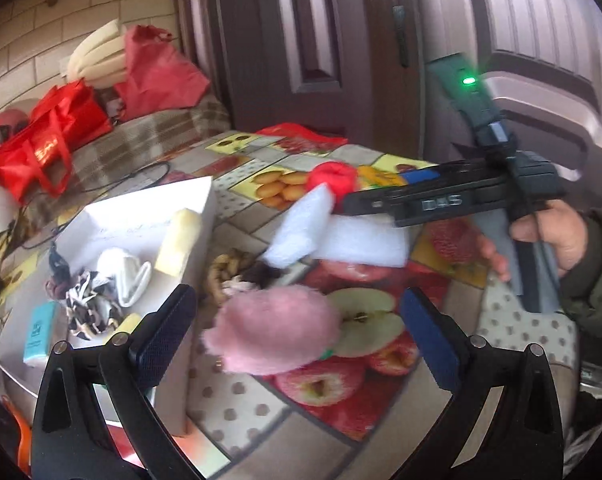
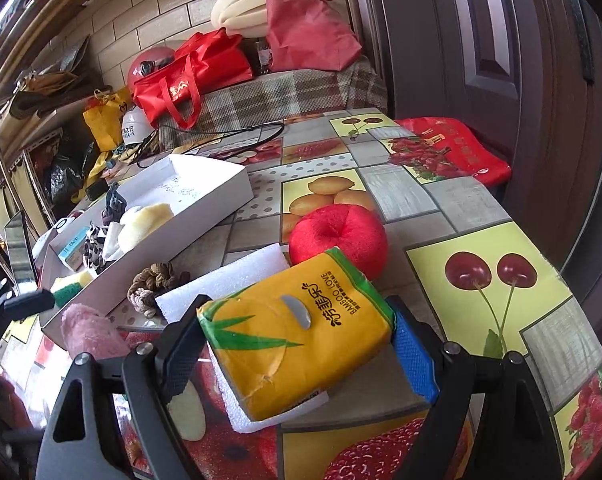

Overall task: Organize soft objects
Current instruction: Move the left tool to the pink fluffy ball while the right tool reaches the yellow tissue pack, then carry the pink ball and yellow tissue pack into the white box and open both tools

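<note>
Right gripper [image 2: 297,344]: jaws clamped on a yellow tissue pack [image 2: 297,320], crinkled plastic wrap with green bamboo print, pressed in at both sides by the pads [image 2: 415,364] and held tilted above the table. Directly beneath: a white foam sheet [image 2: 225,280], flat, fine-celled, rectangular, lying on the glossy fruit-print tablecloth [image 2: 501,240]. Just behind the pack: a red plush apple [image 2: 337,236], round with a dimpled top, velvety.

Left gripper [image 1: 297,332]: jaws spread wide, nothing between them, poised over a pink fluffy toy [image 1: 269,328] resting on the cloth. Beyond it, a knotted brown rope piece [image 1: 225,272] touching the foam sheet's near corner; weave blurred, possibly braided cotton.

White cardboard tray [image 2: 217,184]: shallow, straight-walled, lying left of the foam. Inside at its near end: a pale yellow sponge [image 2: 153,216], a black-and-white patterned cloth [image 2: 95,246], a small teal packet [image 2: 75,254]. Far half of the tray floor bare.

Table edge on the right close to a dark wooden door [image 2: 481,60]. Open cloth surface right of the red apple. Red bags [image 2: 189,76] piled on a plaid-covered bench [image 2: 285,96] behind the table.
</note>
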Tool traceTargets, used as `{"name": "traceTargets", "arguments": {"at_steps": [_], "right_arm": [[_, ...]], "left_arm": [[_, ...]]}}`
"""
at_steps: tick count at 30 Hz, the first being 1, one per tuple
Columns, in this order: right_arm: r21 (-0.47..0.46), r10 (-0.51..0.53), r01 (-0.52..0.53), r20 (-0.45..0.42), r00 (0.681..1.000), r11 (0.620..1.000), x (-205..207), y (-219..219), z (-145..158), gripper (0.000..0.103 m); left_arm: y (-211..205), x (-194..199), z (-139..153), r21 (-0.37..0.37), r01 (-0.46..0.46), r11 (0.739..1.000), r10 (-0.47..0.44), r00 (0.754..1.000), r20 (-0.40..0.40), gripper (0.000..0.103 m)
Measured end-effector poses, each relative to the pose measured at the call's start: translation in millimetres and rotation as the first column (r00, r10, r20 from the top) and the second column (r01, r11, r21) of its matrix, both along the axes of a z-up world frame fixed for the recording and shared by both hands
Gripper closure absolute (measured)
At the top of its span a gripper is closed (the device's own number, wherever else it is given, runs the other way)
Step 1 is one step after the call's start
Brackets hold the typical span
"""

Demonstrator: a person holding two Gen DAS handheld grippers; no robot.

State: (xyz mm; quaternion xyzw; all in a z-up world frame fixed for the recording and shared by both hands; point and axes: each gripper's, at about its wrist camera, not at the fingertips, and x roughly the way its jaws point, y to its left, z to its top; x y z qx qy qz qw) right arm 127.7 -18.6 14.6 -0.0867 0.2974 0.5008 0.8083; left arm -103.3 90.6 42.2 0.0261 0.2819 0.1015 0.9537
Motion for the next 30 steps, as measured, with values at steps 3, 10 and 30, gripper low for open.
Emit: {"name": "traceTargets", "arguments": {"at_steps": [3, 10, 30], "right_arm": [[-0.001, 0.000, 0.000, 0.001, 1.000, 1.000, 0, 0, 0, 0.017], [0.000, 0.001, -0.001, 0.001, 1.000, 1.000, 1, 0, 0, 0.017], [0.276, -0.121, 0.097, 0.074, 0.990, 0.956, -28, -47, 25, 0.017]], "left_arm": [[2, 15, -4, 0.008, -0.012, 1.000, 0.013, 0.999, -0.031, 0.001], [-4, 50, -26, 0.067, -0.012, 0.998, 0.025, 0.982, -0.190, 0.015], [34, -61, 13, -0.010, -0.302, 0.953, 0.290, 0.904, 0.315, 0.042]]}}
